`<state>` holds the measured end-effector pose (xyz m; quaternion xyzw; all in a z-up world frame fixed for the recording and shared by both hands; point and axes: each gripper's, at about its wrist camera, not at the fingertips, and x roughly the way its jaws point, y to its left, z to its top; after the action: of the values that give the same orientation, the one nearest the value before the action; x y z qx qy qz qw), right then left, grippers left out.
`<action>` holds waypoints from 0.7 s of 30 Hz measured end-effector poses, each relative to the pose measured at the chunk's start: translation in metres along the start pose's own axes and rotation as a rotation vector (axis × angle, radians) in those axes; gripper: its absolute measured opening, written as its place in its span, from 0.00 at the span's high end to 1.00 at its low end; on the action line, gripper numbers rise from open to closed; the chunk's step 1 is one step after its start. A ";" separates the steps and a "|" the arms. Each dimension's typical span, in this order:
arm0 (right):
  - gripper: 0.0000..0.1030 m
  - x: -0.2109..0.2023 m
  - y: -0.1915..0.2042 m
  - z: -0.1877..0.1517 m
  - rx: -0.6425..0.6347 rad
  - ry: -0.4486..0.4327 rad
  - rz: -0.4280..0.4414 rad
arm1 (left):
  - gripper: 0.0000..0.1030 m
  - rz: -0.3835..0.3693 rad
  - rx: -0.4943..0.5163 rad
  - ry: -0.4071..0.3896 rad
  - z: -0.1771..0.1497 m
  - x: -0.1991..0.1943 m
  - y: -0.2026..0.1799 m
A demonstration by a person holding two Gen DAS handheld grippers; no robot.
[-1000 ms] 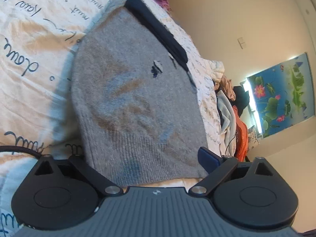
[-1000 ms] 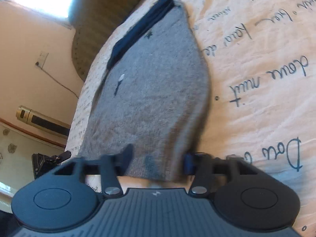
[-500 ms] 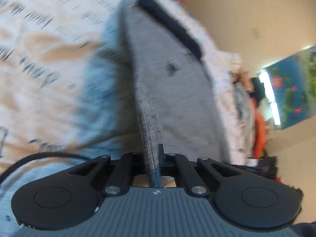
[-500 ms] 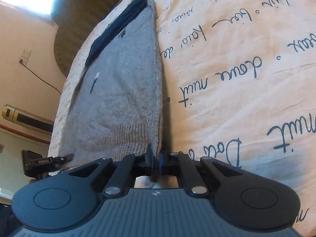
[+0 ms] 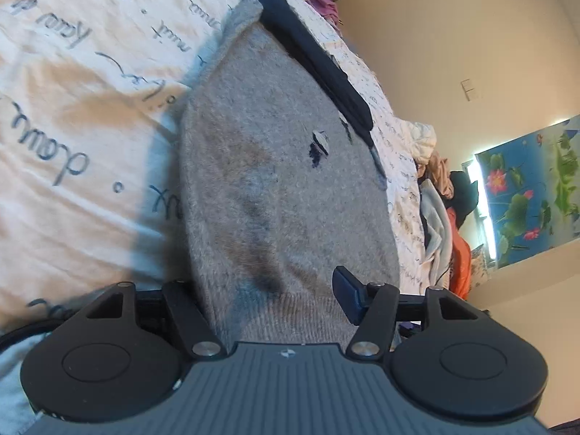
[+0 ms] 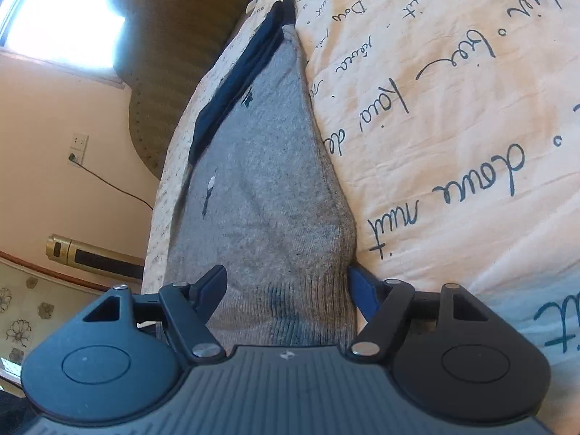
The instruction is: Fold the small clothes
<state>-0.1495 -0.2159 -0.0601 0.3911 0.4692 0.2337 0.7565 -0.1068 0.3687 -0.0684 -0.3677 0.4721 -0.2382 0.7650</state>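
A grey knitted garment (image 5: 282, 181) lies flat on a cream bedsheet (image 5: 72, 108) printed with script. It has a navy band (image 5: 311, 61) along its far edge and a small dark stitched mark. My left gripper (image 5: 264, 297) is open, and the ribbed near hem lies between its fingers; the cloth partly hides the left finger. In the right wrist view the same garment (image 6: 268, 199) runs away from me to its navy band (image 6: 246, 69). My right gripper (image 6: 286, 290) is open too, one finger on each side of the ribbed hem.
A pile of mixed clothes (image 5: 446, 210) sits at the far right end of the bed, below a lotus poster (image 5: 529, 188). Past the bed's left edge in the right wrist view are a wall socket (image 6: 78, 145) with a cable and a gold and black device (image 6: 90, 253). Bare sheet (image 6: 453, 127) spreads to the right.
Half a second ago both grippers were shut on the hem and the cloth stood up on edge. Both have opened, and the garment lies flat again.
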 end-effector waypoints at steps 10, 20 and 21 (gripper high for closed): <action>0.48 -0.002 -0.029 0.033 0.138 -0.102 0.038 | 0.40 -0.065 -0.052 0.032 0.009 0.004 0.011; 0.60 0.012 -0.009 0.000 0.057 0.141 0.075 | 0.38 -0.095 -0.028 0.079 0.002 0.007 0.010; 0.62 0.010 -0.009 -0.005 0.059 0.148 0.067 | 0.39 -0.105 -0.022 0.094 0.001 0.007 0.010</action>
<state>-0.1495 -0.2124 -0.0739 0.4104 0.5170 0.2734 0.6997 -0.1029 0.3705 -0.0797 -0.3887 0.4899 -0.2899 0.7245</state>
